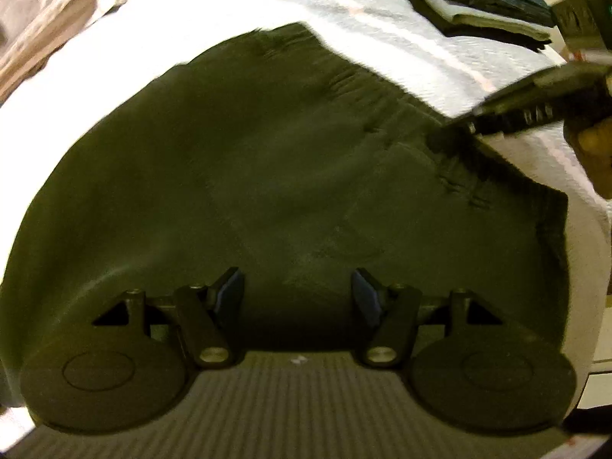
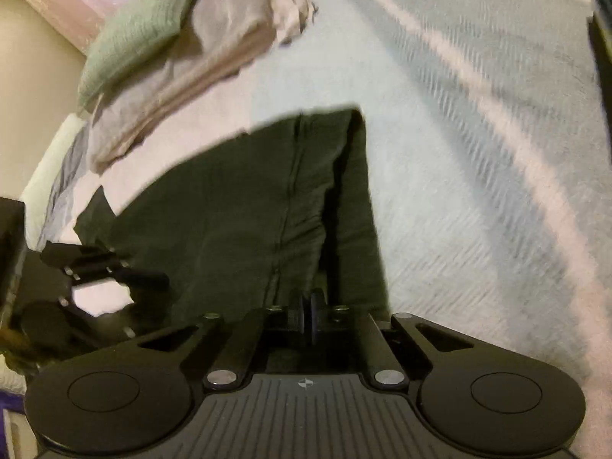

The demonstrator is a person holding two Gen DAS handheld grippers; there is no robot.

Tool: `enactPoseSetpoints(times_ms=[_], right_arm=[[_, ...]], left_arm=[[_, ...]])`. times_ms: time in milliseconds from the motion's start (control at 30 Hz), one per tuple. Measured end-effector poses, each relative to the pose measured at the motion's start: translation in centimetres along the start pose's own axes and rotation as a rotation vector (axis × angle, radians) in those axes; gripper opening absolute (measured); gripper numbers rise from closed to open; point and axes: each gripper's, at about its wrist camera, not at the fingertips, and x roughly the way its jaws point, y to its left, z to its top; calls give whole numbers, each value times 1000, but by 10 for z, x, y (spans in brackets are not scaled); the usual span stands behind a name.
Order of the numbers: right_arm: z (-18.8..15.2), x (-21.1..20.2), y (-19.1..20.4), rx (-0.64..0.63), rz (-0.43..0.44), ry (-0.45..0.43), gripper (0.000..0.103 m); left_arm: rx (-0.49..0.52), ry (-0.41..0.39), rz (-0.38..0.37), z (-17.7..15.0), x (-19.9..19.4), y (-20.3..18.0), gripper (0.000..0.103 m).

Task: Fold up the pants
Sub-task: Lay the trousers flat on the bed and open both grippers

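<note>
Gripping pants (image 2: 244,206), right gripper (image 2: 310,315), left gripper (image 1: 297,294) agape

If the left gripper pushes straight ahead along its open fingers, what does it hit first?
Most likely the dark pants: the fabric fills the whole view ahead of the open left gripper. Depth is unclear, but nothing else lies between.
</note>
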Motion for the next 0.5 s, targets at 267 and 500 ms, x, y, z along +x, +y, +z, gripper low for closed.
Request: enactPoseSetpoints(times_ms=[267,500], right_arm=[[11,-1,-70,110,-240,-60,0],[2,-32,-36,97,-99,-66,11]], left_arm=[[36,-29,-18,31,24,-34,59],[-33,-58,12,11,0,-25,59]])
